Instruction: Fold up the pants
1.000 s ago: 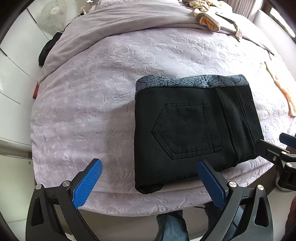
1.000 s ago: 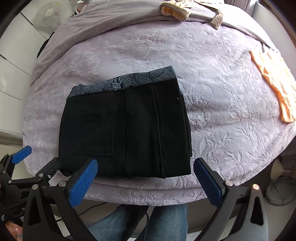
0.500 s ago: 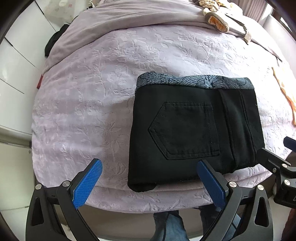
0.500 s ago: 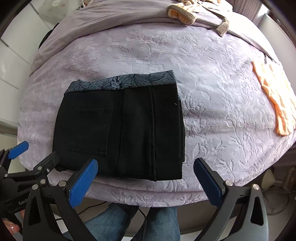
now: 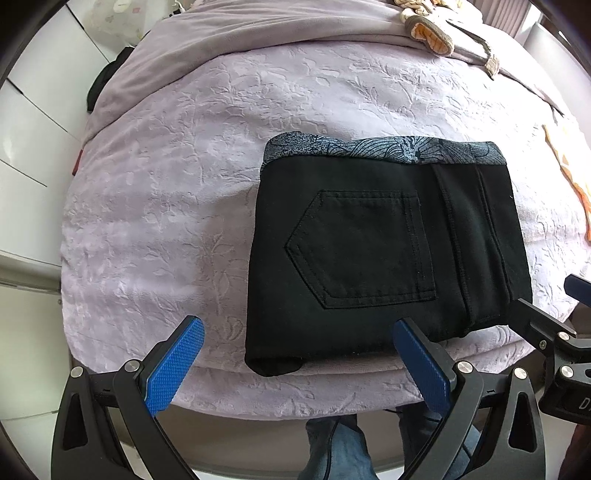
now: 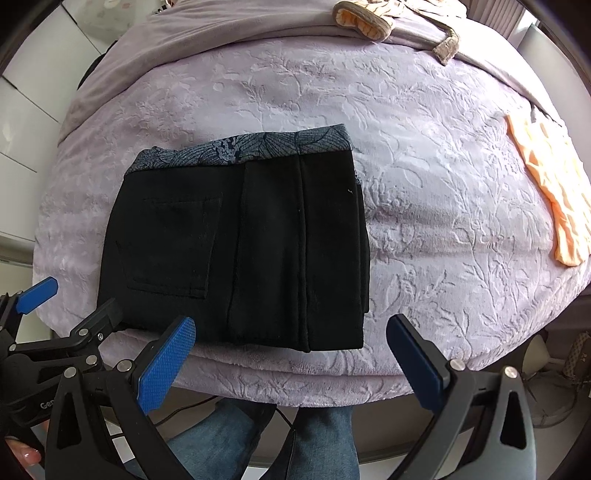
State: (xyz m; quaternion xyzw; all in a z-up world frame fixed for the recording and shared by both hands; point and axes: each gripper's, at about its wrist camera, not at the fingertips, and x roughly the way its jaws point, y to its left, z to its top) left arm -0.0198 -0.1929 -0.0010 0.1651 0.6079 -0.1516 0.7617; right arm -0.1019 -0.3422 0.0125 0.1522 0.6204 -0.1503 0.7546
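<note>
The left gripper (image 5: 297, 360) was held low at the near edge of the bed (image 5: 166, 206), with its two blue pads wide apart and nothing between them. The right gripper (image 6: 290, 360) was held in the same way beside it, also with the pads wide apart and empty. Both pointed forward over the bed, and neither touched the cloth. The black pants (image 5: 384, 254) lay folded in a flat, compact rectangle on the purple bedcover, near its front edge, with the back pocket (image 5: 362, 251) facing up. A grey patterned band (image 5: 380, 149) showed along the far edge of the pants. In the right wrist view, an orange cloth (image 6: 550, 188) lay well apart on the right side of the bed. More clothes (image 6: 373, 18) were piled at the far end. The person's jeans (image 6: 229, 439) showed below the bed edge.
</note>
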